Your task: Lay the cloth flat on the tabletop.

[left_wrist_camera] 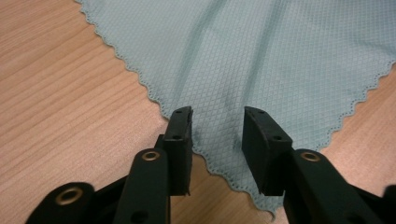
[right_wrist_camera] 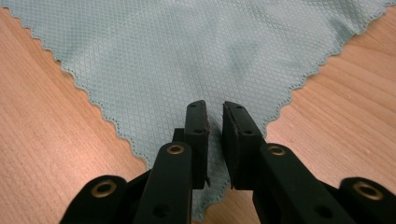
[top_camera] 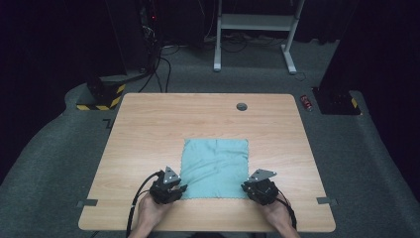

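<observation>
A teal cloth (top_camera: 215,168) lies flat on the wooden table (top_camera: 148,129), square to its edges. My left gripper (top_camera: 181,189) sits at the cloth's near left corner. Seen in the left gripper view, the left gripper (left_wrist_camera: 217,116) is open, its jaws standing on either side of that corner of the cloth (left_wrist_camera: 261,56), which lies flat under them. My right gripper (top_camera: 245,186) is at the near right corner. Its own view has the right gripper (right_wrist_camera: 214,112) with jaws drawn almost together, and a small fold of the cloth (right_wrist_camera: 187,51) pinched in the slit between them.
A round grey cable port (top_camera: 241,106) is set in the table near its far edge. Bare wood surrounds the cloth on all sides. Grey tape tabs (top_camera: 87,203) mark the near table edges. Beyond the table are a white desk frame (top_camera: 255,29) and dark equipment stands.
</observation>
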`<state>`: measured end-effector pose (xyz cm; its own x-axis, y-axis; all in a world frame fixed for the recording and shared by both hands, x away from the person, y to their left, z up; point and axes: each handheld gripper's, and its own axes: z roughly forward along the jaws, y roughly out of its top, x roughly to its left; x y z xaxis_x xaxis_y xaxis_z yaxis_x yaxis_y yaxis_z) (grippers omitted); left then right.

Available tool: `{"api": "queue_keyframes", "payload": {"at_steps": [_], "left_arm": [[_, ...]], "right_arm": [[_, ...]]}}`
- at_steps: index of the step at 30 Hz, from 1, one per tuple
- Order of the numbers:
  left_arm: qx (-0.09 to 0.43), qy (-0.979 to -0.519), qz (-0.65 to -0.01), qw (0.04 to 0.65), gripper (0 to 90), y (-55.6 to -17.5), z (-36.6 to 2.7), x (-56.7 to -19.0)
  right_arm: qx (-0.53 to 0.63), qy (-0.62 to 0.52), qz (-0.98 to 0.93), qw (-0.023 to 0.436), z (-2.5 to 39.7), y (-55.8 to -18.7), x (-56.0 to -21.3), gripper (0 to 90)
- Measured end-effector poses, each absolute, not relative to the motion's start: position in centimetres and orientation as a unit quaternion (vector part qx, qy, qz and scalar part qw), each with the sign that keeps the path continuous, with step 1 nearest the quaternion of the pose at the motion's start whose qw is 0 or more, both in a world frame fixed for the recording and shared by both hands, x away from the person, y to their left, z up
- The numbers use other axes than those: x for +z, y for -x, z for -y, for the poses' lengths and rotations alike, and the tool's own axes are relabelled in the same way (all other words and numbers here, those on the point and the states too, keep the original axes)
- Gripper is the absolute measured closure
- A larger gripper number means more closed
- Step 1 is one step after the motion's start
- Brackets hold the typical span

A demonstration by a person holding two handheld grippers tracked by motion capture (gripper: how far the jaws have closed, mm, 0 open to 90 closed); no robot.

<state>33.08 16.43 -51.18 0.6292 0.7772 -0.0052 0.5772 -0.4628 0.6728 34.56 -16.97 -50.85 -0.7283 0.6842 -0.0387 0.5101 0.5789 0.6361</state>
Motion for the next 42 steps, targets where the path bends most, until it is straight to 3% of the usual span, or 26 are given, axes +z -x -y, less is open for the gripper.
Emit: {"api": "queue_keyframes", "payload": {"at_steps": [5, 12, 23, 34, 42], "left_arm": [[0.166, -0.828, -0.401, 0.355, 48.3, -34.8, -15.4, -50.3], [0.172, -0.821, -0.426, 0.341, 46.9, -37.7, -14.6, -51.3], [0.177, -0.821, -0.425, 0.337, 44.0, -36.8, -15.1, -51.3], [0.195, -0.815, -0.441, 0.321, 41.7, -41.1, -14.1, -51.6], [0.198, -0.790, -0.474, 0.334, 40.5, -42.4, -16.4, -52.0]], "right_arm": [[0.338, -0.346, -0.863, 0.146, 16.2, -35.8, -49.8, 75.8], [0.319, -0.342, -0.872, 0.144, 14.0, -38.0, -50.8, 71.9], [0.303, -0.338, -0.879, 0.147, 16.4, -36.1, -50.8, 68.5], [0.340, -0.355, -0.861, 0.129, 12.4, -39.0, -51.4, 62.8], [0.337, -0.338, -0.867, 0.147, 13.0, -38.1, -51.5, 63.2]]}}
